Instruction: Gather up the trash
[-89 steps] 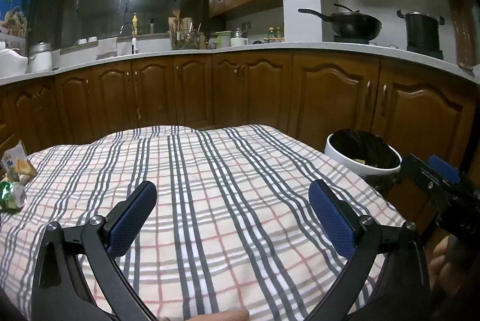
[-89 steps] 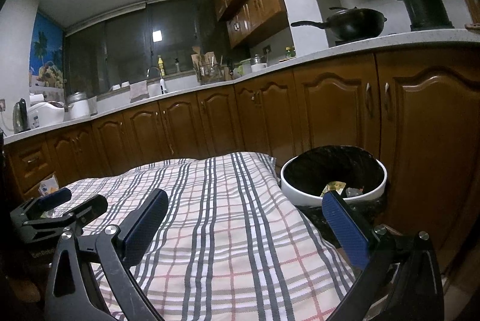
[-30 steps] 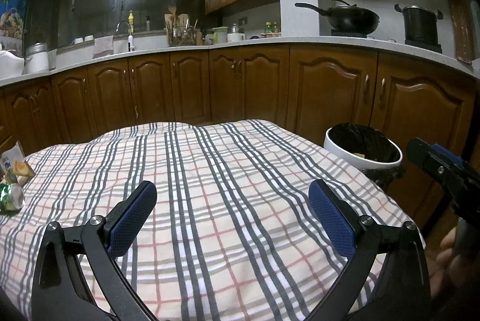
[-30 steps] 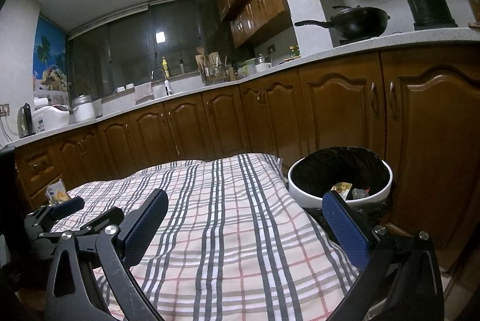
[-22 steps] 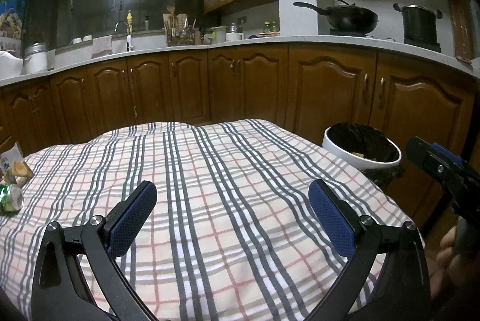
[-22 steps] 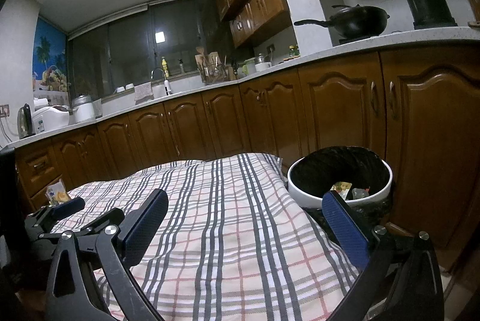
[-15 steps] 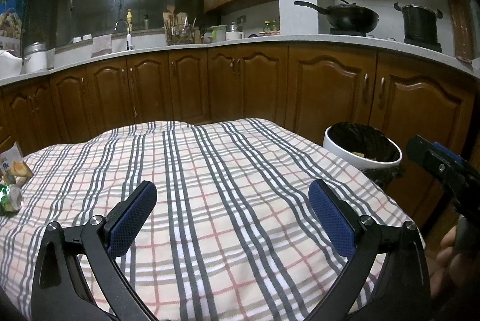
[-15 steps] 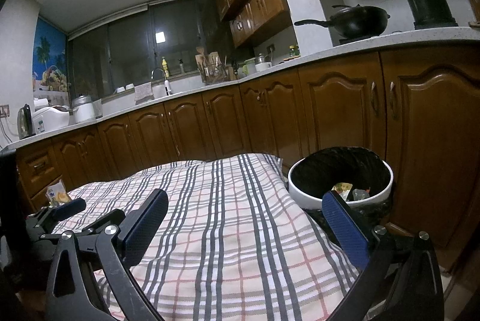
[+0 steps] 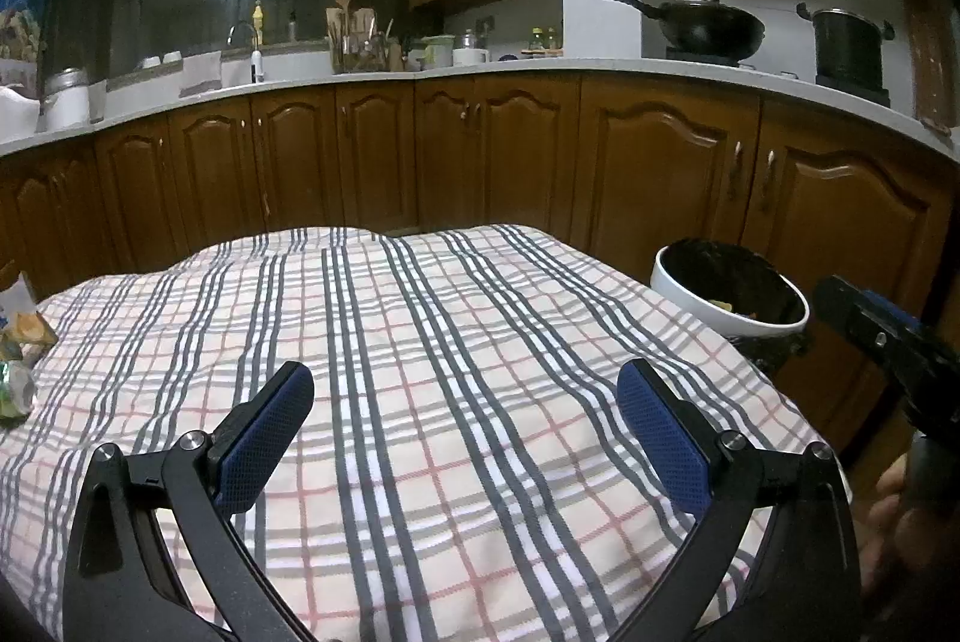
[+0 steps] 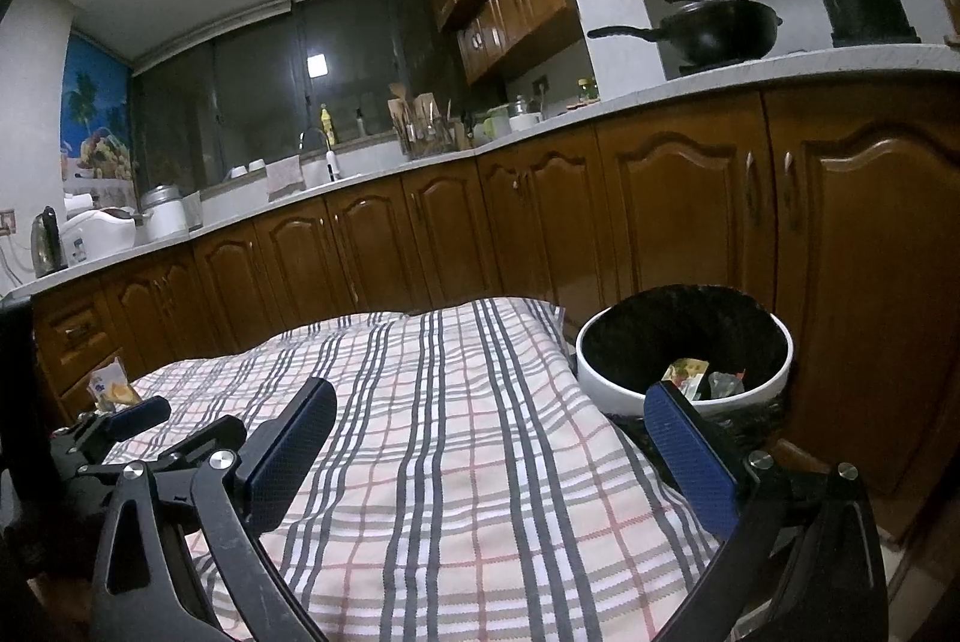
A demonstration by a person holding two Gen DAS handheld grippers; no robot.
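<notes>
At the surface's far left edge: crushed green can [image 9: 15, 390] and snack wrappers [image 9: 27, 333], huddled together, well apart from everything else. Left gripper [image 9: 465, 417] over the plaid cloth [image 9: 456, 342], jaws spread wide, holding nothing; trash well off to its left, so the nearer hand by a clear margin. Can's long axis too blurred to call. Right gripper [image 10: 489, 438] likewise gaping and empty, beside the white bin [image 10: 606, 384] off the right edge, scraps already inside.

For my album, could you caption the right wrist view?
Open right gripper over plaid tablecloth, beside white black-lined trash bin.
</notes>
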